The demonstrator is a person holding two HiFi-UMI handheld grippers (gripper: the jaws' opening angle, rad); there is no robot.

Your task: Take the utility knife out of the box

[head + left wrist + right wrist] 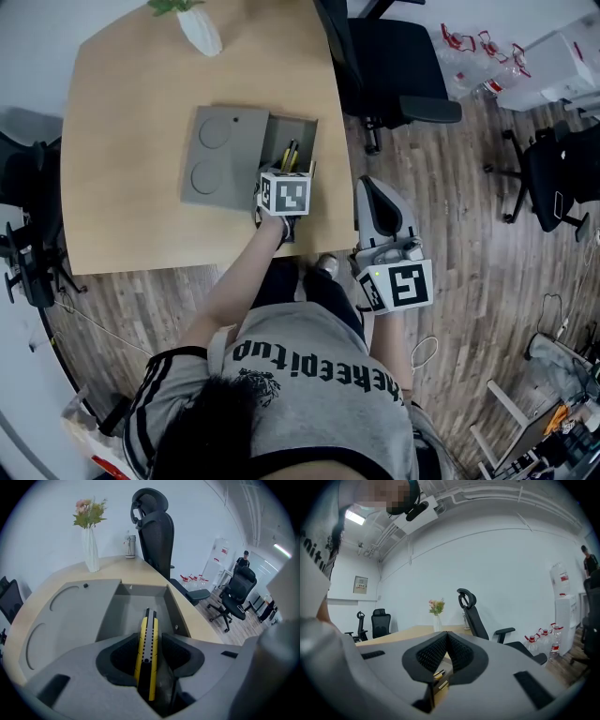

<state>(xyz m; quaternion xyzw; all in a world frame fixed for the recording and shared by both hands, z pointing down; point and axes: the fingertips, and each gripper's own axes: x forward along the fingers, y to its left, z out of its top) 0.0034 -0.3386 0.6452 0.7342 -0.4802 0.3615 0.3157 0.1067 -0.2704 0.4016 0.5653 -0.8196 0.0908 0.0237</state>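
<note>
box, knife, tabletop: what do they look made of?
Box: matte uniform grey, round recesses moulded in its lid; likely plastic, painted metal possible.
Knife: glossy yellow shell, probably plastic, around a black notched strip.
Table: pale wood grain, smooth and even; laminate or veneer, can't tell which.

Head view high above, steeply down on table (141, 112) and box (298, 127), left gripper view close over box's near end, facing far toward vase (90, 550) and chair (157, 541), right gripper view farther back, right, nearly level, sharing vase, chair.
</note>
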